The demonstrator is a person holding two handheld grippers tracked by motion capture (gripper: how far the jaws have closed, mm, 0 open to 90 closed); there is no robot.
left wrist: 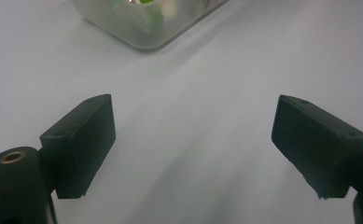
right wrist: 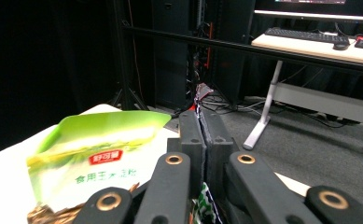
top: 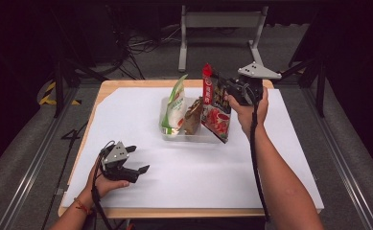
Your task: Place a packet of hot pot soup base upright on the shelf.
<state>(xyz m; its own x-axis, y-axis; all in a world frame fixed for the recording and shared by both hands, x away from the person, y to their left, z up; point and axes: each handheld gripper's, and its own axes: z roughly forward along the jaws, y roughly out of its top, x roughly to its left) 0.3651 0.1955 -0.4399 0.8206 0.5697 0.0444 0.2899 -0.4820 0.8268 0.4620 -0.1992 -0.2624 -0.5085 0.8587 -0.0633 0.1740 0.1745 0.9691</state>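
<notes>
1. High view: a dark room with cables and a grey desk frame on the floor surrounds a wooden table (top: 102,91) covered by a white sheet (top: 193,167). Near the far middle stands a clear plastic bin (top: 167,134) holding upright snack bags. A green-and-white pouch (top: 176,105) leans at the bin's left end and a brown packet (top: 193,115) sits in the middle. The red packet (top: 216,112) stands at the right end, its top edge gripped by the right gripper (top: 222,82). Holding it by that upper seam keeps the bag hanging straight, probably so it slots in beside the others. The left gripper (top: 138,160) rests low on the sheet at the near left, well apart from the bin, likely parked out of the way.

2. Left gripper view: the jaws are spread wide over bare sheet with nothing between them. A rounded corner of the bin (left wrist: 146,28) shows ahead.

3. Right gripper view: the jaws are pressed together on a thin foil edge of the red packet (right wrist: 201,93), pinched flat. The green pouch (right wrist: 100,154) stands just to the left, seeds of the brown packet (right wrist: 53,215) below it. A desk with a keyboard (right wrist: 305,35) lies beyond.
</notes>
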